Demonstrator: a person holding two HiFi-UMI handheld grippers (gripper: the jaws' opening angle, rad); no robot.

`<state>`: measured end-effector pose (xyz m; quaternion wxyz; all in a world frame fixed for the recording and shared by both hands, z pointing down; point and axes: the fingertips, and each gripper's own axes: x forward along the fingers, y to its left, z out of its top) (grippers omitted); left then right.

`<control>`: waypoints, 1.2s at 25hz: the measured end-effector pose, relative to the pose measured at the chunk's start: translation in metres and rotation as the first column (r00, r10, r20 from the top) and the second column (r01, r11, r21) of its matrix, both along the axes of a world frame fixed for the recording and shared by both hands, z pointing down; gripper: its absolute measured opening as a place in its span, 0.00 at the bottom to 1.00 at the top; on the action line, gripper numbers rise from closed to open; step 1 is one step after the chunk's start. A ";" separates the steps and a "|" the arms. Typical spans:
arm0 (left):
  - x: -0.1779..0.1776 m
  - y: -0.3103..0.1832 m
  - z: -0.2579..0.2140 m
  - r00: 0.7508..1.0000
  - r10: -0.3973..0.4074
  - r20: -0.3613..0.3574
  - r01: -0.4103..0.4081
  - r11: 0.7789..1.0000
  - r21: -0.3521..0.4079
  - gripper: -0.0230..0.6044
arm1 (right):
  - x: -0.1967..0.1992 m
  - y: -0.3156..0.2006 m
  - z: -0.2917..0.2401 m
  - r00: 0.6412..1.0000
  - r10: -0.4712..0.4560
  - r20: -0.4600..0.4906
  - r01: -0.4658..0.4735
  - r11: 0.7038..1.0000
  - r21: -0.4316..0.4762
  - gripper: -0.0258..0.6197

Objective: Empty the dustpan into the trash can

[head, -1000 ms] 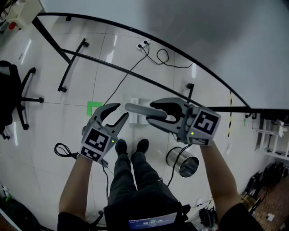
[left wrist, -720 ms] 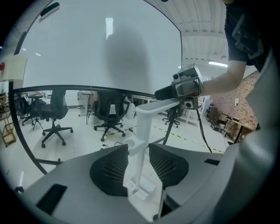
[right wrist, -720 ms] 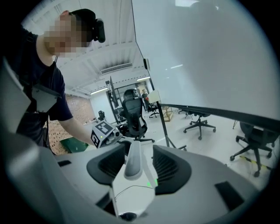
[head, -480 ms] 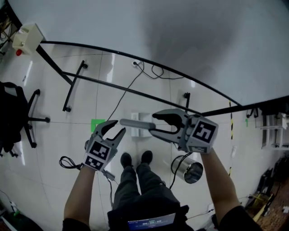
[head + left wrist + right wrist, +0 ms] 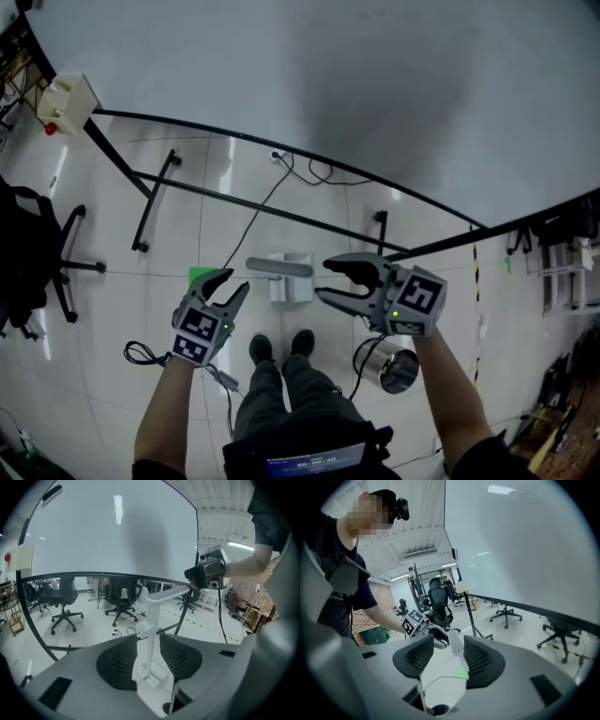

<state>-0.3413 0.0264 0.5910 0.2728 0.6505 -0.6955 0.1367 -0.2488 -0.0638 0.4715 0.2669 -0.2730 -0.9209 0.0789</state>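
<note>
White dustpan (image 5: 292,285) | just ahead of right hand-held gripper (image 5: 323,280) | jaws just opened, seemingly empty

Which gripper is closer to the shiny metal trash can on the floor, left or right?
Right. The right gripper hangs just ahead of the shiny metal trash can; the left gripper is beyond the person's shoes, across the white dustpan.

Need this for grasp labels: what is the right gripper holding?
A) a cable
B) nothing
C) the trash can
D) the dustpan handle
B: the right gripper has just been opening its jaws, which stand wide apart, clear of the dustpan handle.
</note>
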 end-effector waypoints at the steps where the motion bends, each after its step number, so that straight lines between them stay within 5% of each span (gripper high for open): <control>1: 0.000 0.002 -0.003 1.000 -0.004 0.001 0.004 1.000 0.004 0.28 | 0.000 0.000 -0.001 1.000 0.004 0.001 -0.004 1.000 0.001 0.39; 10: 0.009 0.025 -0.042 0.999 -0.031 0.029 0.030 0.999 0.026 0.28 | 0.006 0.011 -0.019 1.000 0.004 0.020 -0.004 1.000 0.013 0.39; 18: -0.019 0.026 -0.120 0.994 -0.066 0.086 0.056 0.991 0.124 0.28 | -0.014 0.009 -0.054 0.994 0.023 0.103 -0.026 0.999 0.028 0.39; 30: -0.012 -0.016 -0.207 0.979 0.032 0.201 -0.079 0.970 0.230 0.28 | -0.027 0.005 -0.104 0.981 0.057 0.186 -0.069 0.996 0.062 0.36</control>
